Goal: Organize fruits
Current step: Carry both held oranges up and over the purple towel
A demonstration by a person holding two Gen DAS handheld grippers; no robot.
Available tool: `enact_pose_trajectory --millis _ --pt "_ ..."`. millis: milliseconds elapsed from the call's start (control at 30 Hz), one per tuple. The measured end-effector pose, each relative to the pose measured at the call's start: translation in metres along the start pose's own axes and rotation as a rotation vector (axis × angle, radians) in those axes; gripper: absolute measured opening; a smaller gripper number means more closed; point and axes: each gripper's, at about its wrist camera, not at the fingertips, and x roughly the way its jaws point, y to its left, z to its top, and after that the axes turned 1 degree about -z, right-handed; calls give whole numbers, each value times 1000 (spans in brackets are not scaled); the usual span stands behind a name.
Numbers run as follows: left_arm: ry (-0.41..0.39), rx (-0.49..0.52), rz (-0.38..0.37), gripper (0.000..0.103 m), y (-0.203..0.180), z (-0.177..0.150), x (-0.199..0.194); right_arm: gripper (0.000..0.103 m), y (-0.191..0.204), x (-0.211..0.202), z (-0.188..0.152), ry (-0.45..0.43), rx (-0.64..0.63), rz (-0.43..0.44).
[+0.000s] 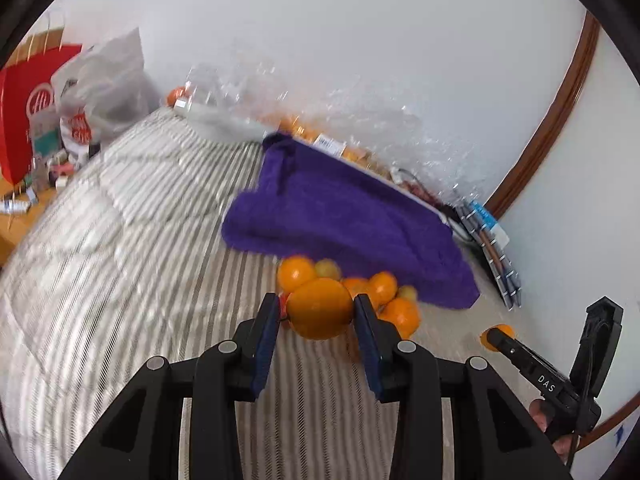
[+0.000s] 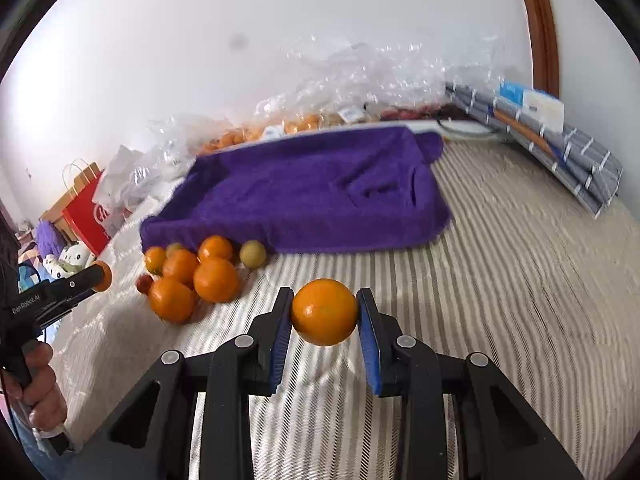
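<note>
Oranges and smaller yellow-green fruits lie in a loose pile (image 2: pixel 192 276) on the striped grey-and-white bedspread (image 2: pixel 500 300), just in front of the purple towel-covered tray (image 2: pixel 320 192), centre-left in the right wrist view. That tray probably receives the fruit; it sits straight ahead of both jaws, beyond the pile. The right gripper (image 2: pixel 325 312) has its jaws closed on a round orange (image 2: pixel 325 311), clear of the bed. The left gripper (image 1: pixel 318 310) likewise clamps a second round orange (image 1: pixel 320 308), directly above the pile and nearer the tray's front edge. Motion blur softens the pile, and clear crinkled plastic bags (image 2: pixel 360 80) along the wall hide what more fruit they contain.
</note>
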Motion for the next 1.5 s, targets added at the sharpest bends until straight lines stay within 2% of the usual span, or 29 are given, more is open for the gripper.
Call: enact_pose_trajectory --millis 167,333,667,867,1000,1100,1200,1500 --pt "-17 32 6 36 -20 36 -6 32 9 -24 35 -80 -32 -31" --pt "-57 65 30 36 -35 65 1 32 12 -29 69 -128 -51 -43" --pt "-59 84 18 36 -57 111 54 32 11 -4 128 -188 -50 -57" --pt "-86 93 62 36 -62 129 91 32 11 24 156 -187 -33 -37" --pt "-57 50 25 36 -51 124 114 32 5 43 156 -192 -32 -40" --pt "-33 62 57 36 -45 116 127 32 -9 64 146 -166 -4 -39" --pt "2 68 77 36 -41 112 138 32 -26 90 139 -89 51 -61" --pt "82 79 121 36 -34 104 163 32 -45 122 131 13 93 -92"
